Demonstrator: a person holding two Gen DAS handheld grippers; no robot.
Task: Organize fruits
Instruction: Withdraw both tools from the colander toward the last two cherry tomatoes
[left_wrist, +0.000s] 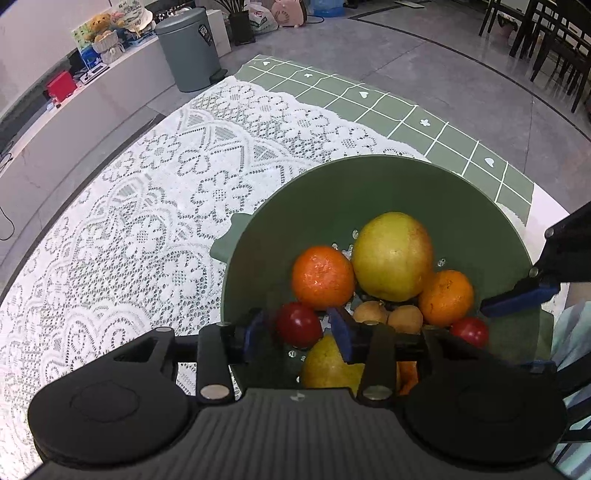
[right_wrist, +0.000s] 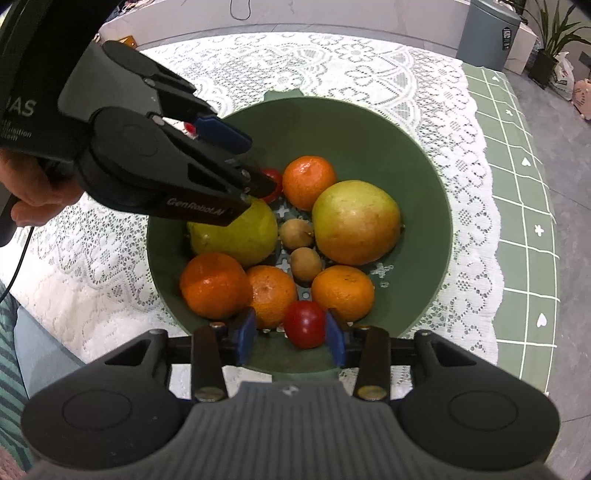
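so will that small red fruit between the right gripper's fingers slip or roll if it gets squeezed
The small red fruit looks round, smooth and glossy, so it may squirt from the right gripper. Freed, it would probably roll down the green bowl toward the oranges.

You are looking at a dull green bowl holding bright orange tangerines, two yellow-green fruits blushing pink, two dark red fruits and small tan-brown ones. Under the bowl, white lace with a flower pattern is covering the desk; beyond the lace, a sage-green cloth is showing a white grid with small hearts and clovers. Your black grippers are showing blue pads.
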